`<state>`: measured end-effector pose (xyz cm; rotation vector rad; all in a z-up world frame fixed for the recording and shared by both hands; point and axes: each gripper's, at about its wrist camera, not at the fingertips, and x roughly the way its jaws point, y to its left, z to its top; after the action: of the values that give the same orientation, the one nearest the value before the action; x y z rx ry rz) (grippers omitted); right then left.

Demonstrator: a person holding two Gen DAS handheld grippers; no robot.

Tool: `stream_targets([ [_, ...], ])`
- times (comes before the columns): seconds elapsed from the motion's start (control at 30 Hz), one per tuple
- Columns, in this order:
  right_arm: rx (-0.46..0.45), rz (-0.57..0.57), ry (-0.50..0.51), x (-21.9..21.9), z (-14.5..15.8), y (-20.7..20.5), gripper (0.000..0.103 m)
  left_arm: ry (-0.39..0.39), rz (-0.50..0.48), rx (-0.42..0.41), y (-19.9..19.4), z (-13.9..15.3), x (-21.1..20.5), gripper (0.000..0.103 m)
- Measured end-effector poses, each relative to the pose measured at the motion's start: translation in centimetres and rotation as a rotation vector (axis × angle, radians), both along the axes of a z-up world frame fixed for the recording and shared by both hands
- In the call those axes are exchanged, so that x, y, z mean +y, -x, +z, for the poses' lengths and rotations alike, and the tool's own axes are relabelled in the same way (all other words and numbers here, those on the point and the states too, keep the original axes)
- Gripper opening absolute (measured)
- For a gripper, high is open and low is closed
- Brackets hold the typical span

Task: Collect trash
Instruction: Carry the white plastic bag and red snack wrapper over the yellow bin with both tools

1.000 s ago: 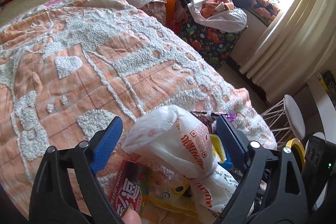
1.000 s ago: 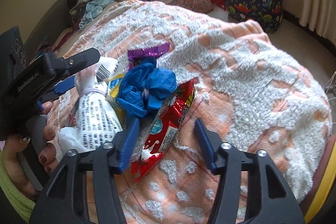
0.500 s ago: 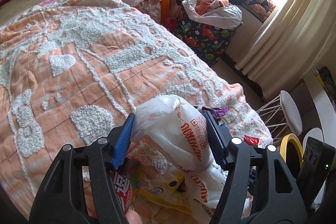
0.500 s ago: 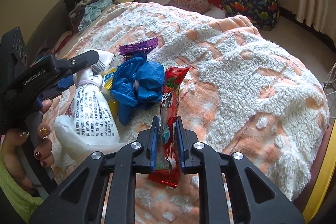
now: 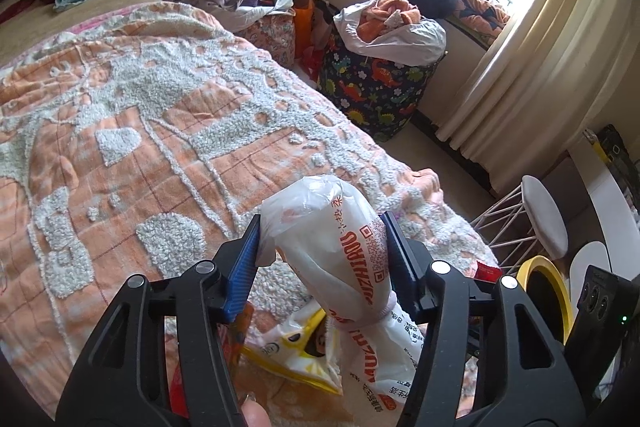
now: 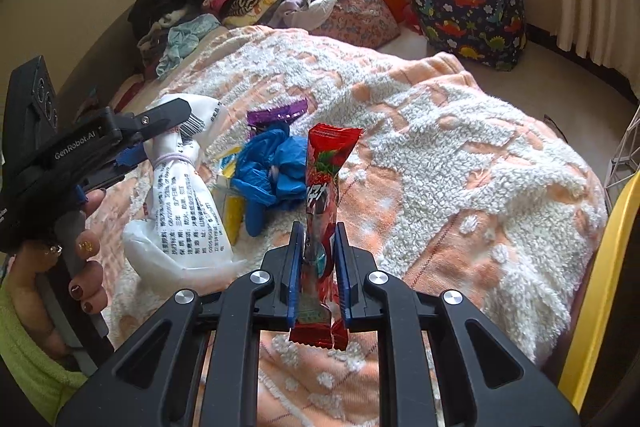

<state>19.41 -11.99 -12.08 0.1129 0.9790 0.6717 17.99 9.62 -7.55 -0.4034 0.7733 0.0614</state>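
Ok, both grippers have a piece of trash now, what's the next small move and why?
Probably lift both clear of the bed. The left gripper is clamped on the white plastic bag and the right gripper on the red snack wrapper, while the blue bag and purple wrapper lie on the blanket.

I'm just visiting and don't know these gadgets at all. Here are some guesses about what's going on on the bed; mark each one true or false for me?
1. The right gripper is clamped on a red snack wrapper. True.
2. The left gripper holds a blue plastic bag. False: it grips a white plastic bag with orange print; the crumpled blue bag lies on the blanket.
3. A purple wrapper lies on the blanket behind the blue bag. True.
4. The red wrapper lies flat on the blanket. False: it stands upright between the right gripper's jaws, lifted clear.
5. The dinosaur-print basket is empty. False: a stuffed white bag with clothes tops it.
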Motion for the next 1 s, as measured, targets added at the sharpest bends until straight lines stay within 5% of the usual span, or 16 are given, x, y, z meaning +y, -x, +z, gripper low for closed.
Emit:
stream_targets([
  [1.0, -0.088, -0.121, -0.081, -7.1, 4.4, 3.4, 0.015, -0.072, -0.132, -0.082, 1.2, 4.5, -7.6, 0.050],
])
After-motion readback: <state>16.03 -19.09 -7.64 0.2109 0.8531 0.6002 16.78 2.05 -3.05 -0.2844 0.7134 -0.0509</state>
